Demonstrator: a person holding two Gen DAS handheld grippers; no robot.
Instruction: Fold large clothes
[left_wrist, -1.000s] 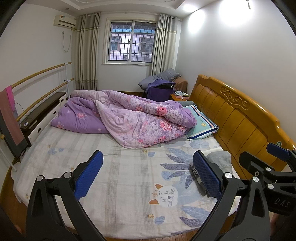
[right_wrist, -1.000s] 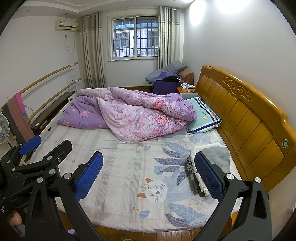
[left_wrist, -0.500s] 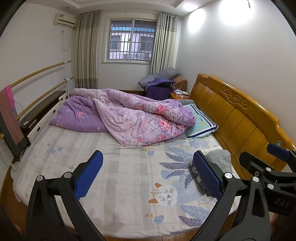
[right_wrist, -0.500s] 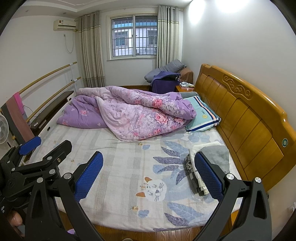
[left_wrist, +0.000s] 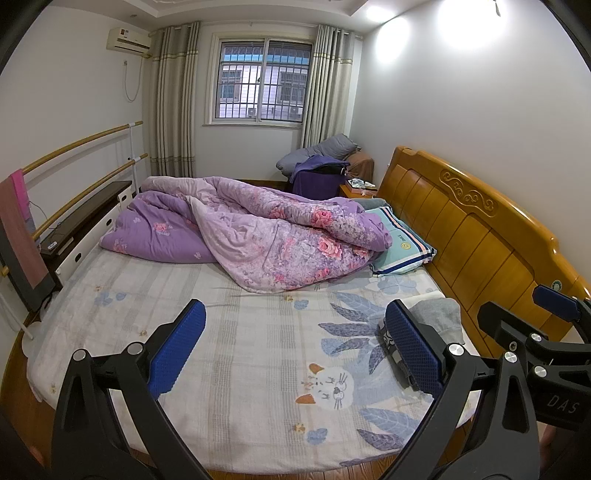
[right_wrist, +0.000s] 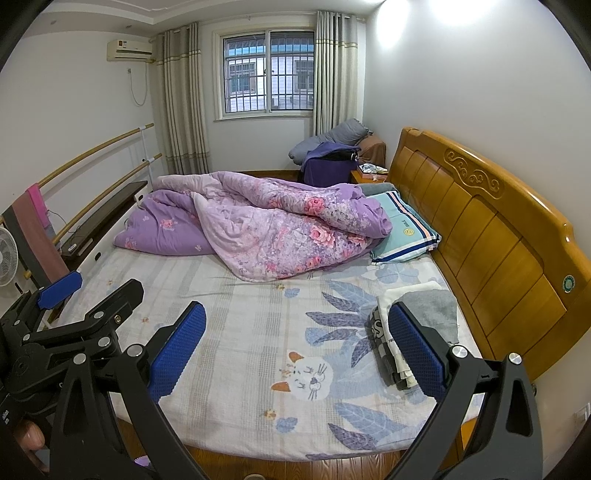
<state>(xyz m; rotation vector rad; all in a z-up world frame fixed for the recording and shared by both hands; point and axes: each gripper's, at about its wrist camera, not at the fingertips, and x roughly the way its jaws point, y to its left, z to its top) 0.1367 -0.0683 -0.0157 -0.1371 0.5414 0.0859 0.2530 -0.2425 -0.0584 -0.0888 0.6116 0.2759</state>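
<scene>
A stack of folded clothes (right_wrist: 424, 314) with a grey garment on top lies on the bed's right side by the headboard; it also shows in the left wrist view (left_wrist: 439, 319). My left gripper (left_wrist: 291, 350) is open and empty, held above the foot edge of the bed. My right gripper (right_wrist: 295, 350) is open and empty beside it, its right pad in front of the stack. Each gripper shows at the edge of the other's view.
The bed (right_wrist: 258, 332) has a cat-print sheet. A crumpled purple floral quilt (right_wrist: 266, 225) and a striped pillow (right_wrist: 404, 229) lie at the far side. A wooden headboard (right_wrist: 491, 236) runs along the right. A rail and shelf (right_wrist: 99, 218) stand left, a fan (right_wrist: 7, 258) beyond.
Both views have shifted slightly; the bed sits a little lower and farther in frame. Both grippers stay open and empty.
</scene>
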